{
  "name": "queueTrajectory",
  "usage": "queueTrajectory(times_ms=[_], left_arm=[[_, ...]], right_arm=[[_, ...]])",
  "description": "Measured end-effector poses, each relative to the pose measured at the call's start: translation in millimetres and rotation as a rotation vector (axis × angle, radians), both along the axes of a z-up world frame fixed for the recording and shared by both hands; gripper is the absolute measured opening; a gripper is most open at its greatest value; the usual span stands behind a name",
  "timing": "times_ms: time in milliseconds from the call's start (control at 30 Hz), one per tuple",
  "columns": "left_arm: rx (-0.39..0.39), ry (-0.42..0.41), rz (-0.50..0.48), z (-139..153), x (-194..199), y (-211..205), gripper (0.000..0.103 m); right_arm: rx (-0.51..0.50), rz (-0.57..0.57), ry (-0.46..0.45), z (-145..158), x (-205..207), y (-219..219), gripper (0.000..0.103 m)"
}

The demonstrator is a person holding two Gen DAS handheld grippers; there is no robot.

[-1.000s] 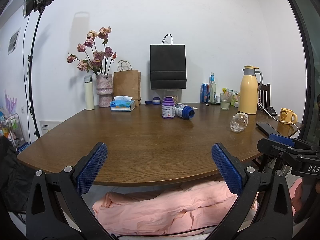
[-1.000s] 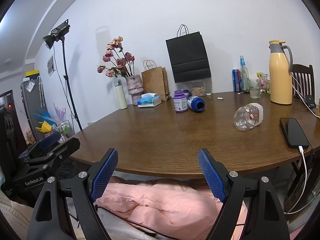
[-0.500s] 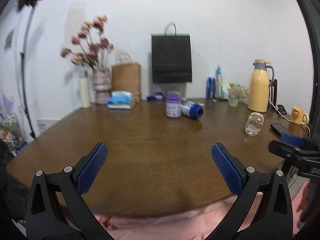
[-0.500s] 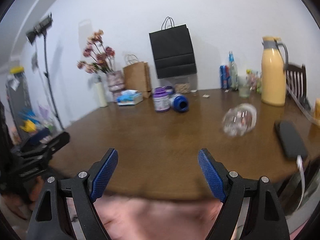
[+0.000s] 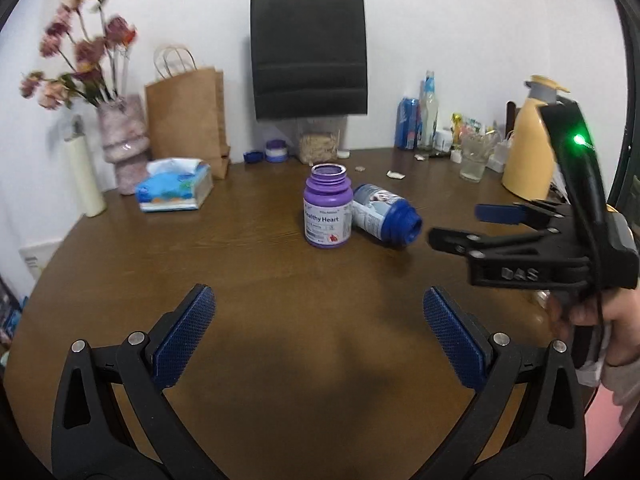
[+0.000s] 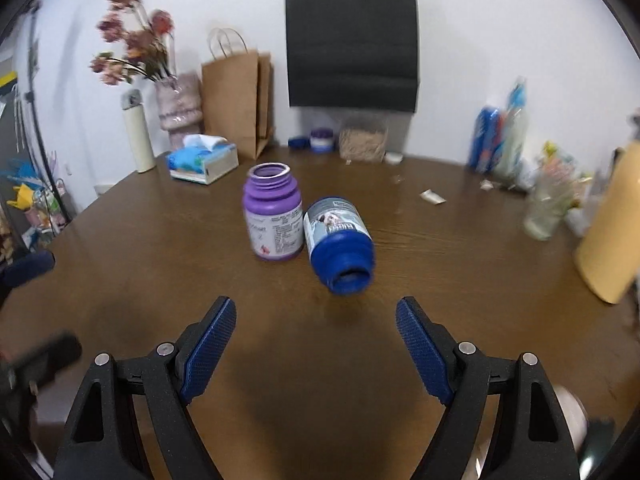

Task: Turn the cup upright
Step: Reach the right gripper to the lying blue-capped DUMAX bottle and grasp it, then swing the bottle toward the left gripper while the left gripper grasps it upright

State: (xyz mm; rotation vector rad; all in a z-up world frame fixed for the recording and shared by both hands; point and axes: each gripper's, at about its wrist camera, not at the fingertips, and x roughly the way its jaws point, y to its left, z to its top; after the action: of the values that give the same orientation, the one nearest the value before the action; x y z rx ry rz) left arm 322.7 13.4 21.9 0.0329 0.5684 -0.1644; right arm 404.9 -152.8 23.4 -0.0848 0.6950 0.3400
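The clear cup shows only as a pale, blurred rounded shape (image 6: 570,410) low on the right of the right wrist view, partly behind that gripper's right finger arm. In the left wrist view the right gripper hides it. My right gripper (image 6: 315,308) is open over the brown table (image 6: 120,280), with nothing between its fingers. It points at a blue bottle (image 6: 338,246) lying on its side beside an upright purple bottle (image 6: 274,220). My left gripper (image 5: 318,300) is also open and empty, above the table. The right gripper (image 5: 456,224) reaches in from the right, held by a hand (image 5: 592,312).
Along the back wall stand a flower vase (image 5: 122,140), a tissue box (image 5: 176,188), a brown paper bag (image 5: 186,116) and a black bag (image 5: 308,48). A yellow thermos (image 5: 528,152), a glass (image 5: 474,160) and drink bottles (image 5: 426,116) crowd the right rear.
Both grippers have moved forward from the table's near edge to above its middle, closer to the two bottles. The clear cup has slid from mid-right to the lower right edge of the right wrist view.
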Motion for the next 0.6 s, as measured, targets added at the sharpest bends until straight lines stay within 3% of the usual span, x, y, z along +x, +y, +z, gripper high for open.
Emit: queueTrajectory(times_ms=[167, 233, 300, 400, 600], left_arm=[[-0.171, 0.083, -0.009, -16, 57, 15, 0.103], [-0.122, 0.123, -0.010, -22, 75, 13, 0.103], [-0.075, 0.112, -0.008, -26, 82, 12, 0.103], [-0.057, 0.085, 0.004, -29, 86, 15, 0.103], [-0.003, 0.080, -0.051, -22, 83, 9, 0.103]], right_arm=[[-0.063, -0.004, 0.025, -20, 64, 19, 0.086], [-0.083, -0.032, 0.033, -28, 80, 23, 0.086], [-0.120, -0.044, 0.047, -38, 95, 28, 0.086], [-0.112, -0.029, 0.086, -49, 108, 30, 0.070], [-0.071, -0.044, 0.120, -46, 101, 18, 0.069]])
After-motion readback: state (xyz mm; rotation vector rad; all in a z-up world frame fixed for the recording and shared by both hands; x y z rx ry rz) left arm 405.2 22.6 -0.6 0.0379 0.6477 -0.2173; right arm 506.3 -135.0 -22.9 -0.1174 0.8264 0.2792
